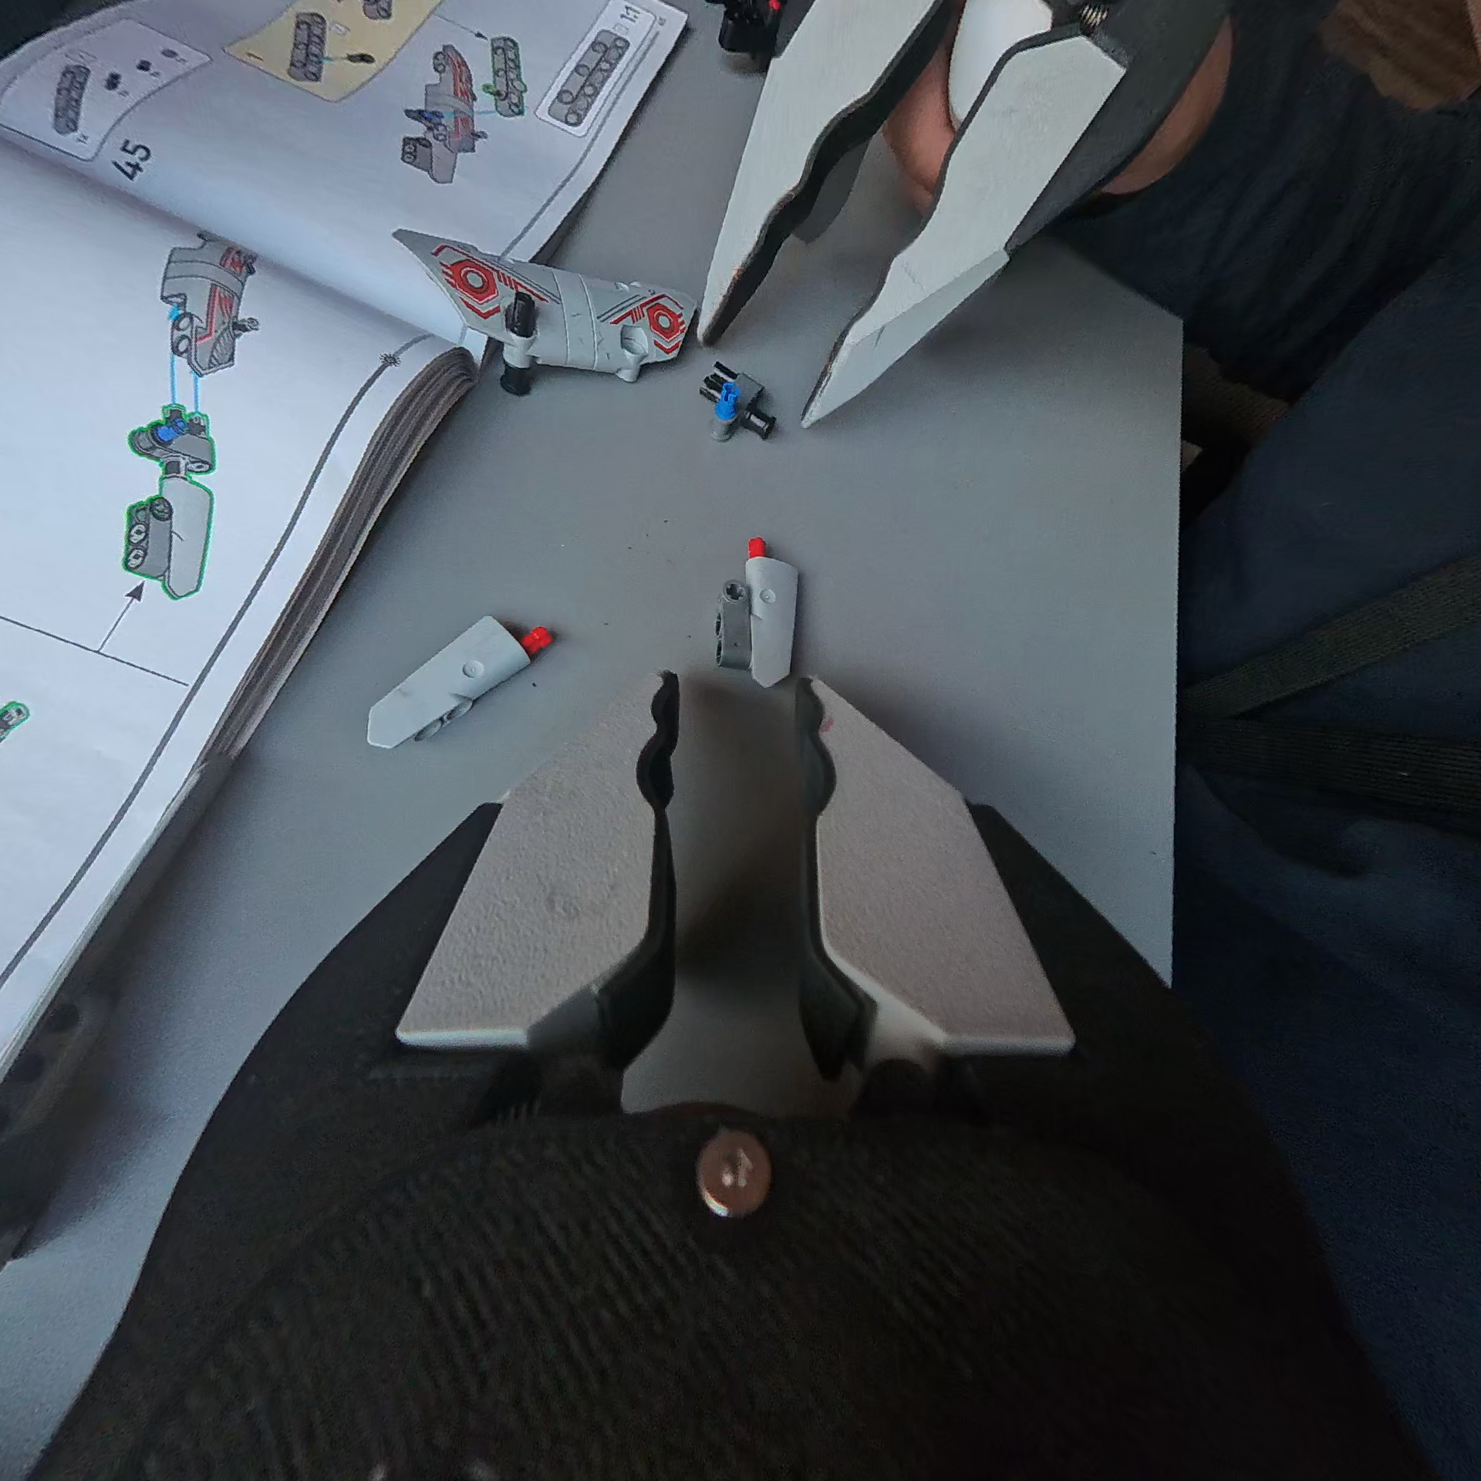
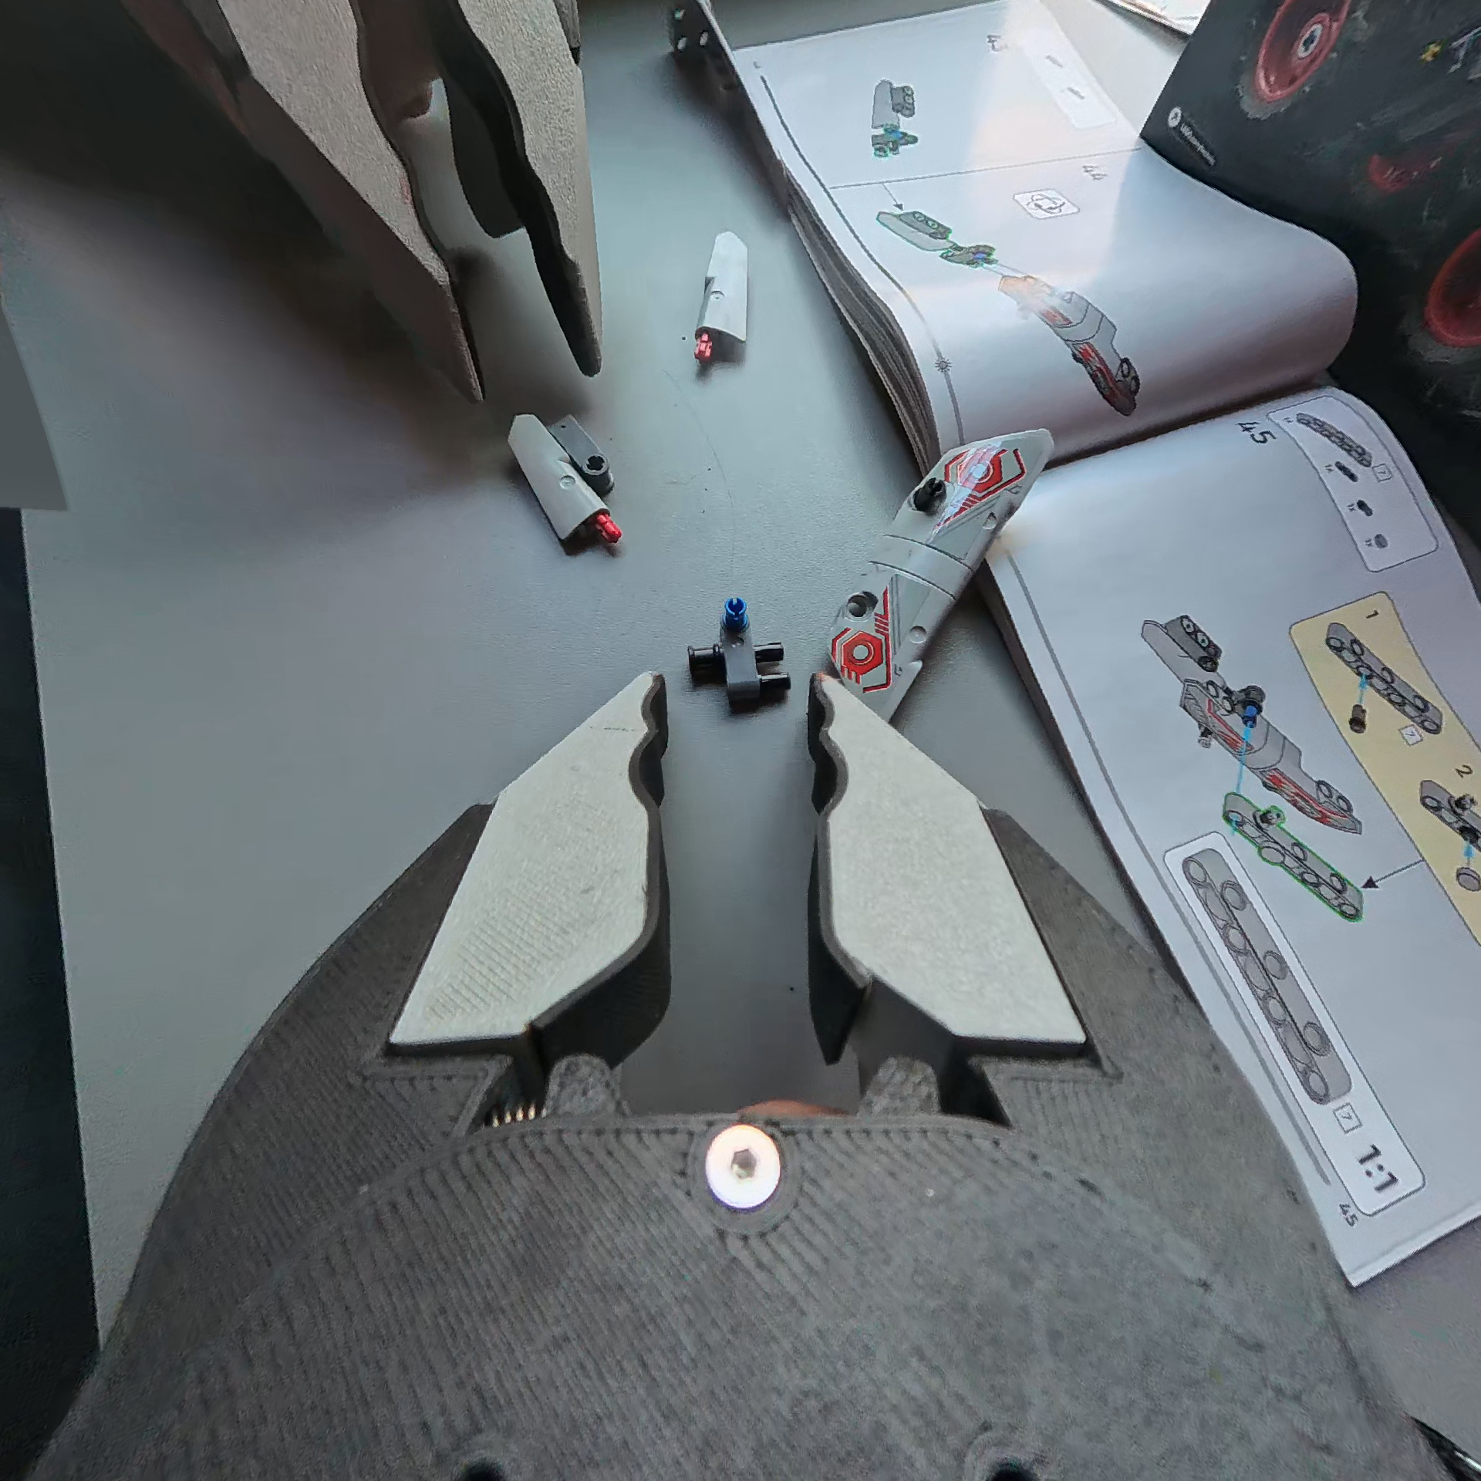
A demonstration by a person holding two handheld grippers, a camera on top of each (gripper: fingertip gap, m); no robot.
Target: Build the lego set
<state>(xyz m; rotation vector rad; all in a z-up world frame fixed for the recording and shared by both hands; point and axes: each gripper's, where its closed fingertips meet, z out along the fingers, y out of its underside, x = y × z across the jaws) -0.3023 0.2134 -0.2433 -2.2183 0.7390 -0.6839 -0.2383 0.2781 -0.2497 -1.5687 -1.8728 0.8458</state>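
My left gripper (image 1: 733,681) is open and empty, just short of a small grey panel piece with a dark connector and a red pin (image 1: 760,621); the piece also shows in the right wrist view (image 2: 565,481). My right gripper (image 2: 736,681) is open and empty, its tips either side of a dark grey connector with a blue pin and black pins (image 2: 739,657), also seen in the left wrist view (image 1: 736,401). A second grey panel with a red pin (image 1: 453,681) lies to the left. A long grey panel with red markings (image 1: 561,308) leans on the open instruction booklet (image 1: 160,401).
The grey table (image 1: 1002,601) ends at the right, beside a person's dark trousers (image 1: 1322,801). The booklet also fills the right of the right wrist view (image 2: 1242,681). A dark box with red wheels on it (image 2: 1362,160) stands at the far right. A small black part (image 1: 749,32) lies far off.
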